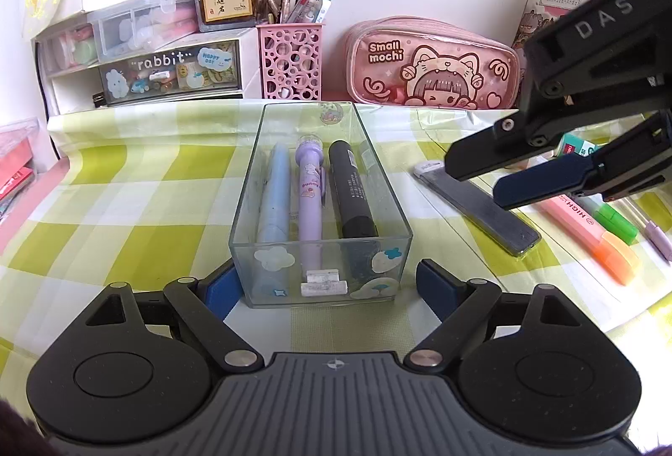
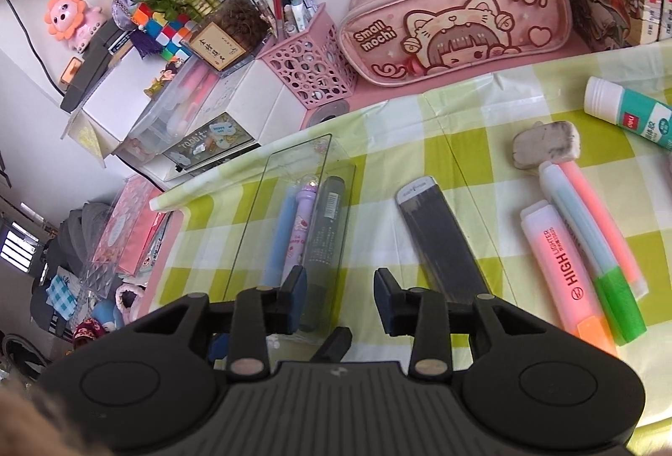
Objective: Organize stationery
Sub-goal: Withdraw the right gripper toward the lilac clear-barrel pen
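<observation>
A clear box (image 1: 380, 170) stands on the checked cloth with a blue pen (image 1: 273, 195), a purple pen (image 1: 310, 195) and a black marker (image 1: 350, 195) lying inside. My left gripper (image 1: 327, 288) clasps the box's near end, a blue pad against each side wall. My right gripper (image 2: 342, 298) is open and holds nothing; it hangs over the box's right wall (image 2: 269, 204) and the black marker (image 2: 325, 229). In the left wrist view the right gripper (image 1: 476, 181) hovers above a dark flat bar (image 1: 479, 208) with a white end.
Right of the box lie the dark bar (image 2: 437, 237), a pink highlighter (image 2: 563, 267), a green-capped highlighter (image 2: 596, 246), a dirty eraser (image 2: 546, 145) and a glue stick (image 2: 630, 111). Along the wall stand a pink pencil case (image 1: 432, 65), a pink pen holder (image 1: 292, 61) and drawers (image 1: 168, 74).
</observation>
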### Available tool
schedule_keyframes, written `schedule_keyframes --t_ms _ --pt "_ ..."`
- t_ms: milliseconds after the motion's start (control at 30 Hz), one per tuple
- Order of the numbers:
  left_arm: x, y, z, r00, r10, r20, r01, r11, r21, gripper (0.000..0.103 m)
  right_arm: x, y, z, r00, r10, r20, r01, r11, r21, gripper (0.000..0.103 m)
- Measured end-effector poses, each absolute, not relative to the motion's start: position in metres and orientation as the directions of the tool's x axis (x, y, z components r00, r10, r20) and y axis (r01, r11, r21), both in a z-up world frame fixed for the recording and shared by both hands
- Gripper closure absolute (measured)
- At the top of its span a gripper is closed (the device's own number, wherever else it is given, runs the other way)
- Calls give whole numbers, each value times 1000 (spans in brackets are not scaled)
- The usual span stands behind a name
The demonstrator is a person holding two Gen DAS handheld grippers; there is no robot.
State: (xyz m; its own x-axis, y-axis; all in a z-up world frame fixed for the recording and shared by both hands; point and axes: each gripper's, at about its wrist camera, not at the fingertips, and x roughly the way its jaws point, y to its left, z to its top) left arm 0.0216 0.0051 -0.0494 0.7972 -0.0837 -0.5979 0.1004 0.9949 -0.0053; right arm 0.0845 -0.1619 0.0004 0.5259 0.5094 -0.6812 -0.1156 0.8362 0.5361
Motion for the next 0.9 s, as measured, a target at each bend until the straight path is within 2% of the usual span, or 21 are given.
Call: schedule_keyframes --t_ms 233,367,500,700,900 --pt "22 5 -49 797 -84 -598 101 995 -5 19 61 -187 -5 614 338 -713 -35 914 404 54" --pt "23 6 -49 797 -84 -599 101 995 -5 19 50 -210 -7 661 214 -719 27 951 308 43" --pt "23 5 -49 797 -84 -599 101 995 -5 19 44 -233 -5 685 145 -714 80 959 272 36" --pt "23 5 -49 797 -84 -599 101 995 -4 18 41 -258 -8 689 48 -723 165 961 222 33" --pt "23 5 -49 796 -84 -599 102 995 -4 18 42 -268 -17 668 -68 -741 224 968 113 33"
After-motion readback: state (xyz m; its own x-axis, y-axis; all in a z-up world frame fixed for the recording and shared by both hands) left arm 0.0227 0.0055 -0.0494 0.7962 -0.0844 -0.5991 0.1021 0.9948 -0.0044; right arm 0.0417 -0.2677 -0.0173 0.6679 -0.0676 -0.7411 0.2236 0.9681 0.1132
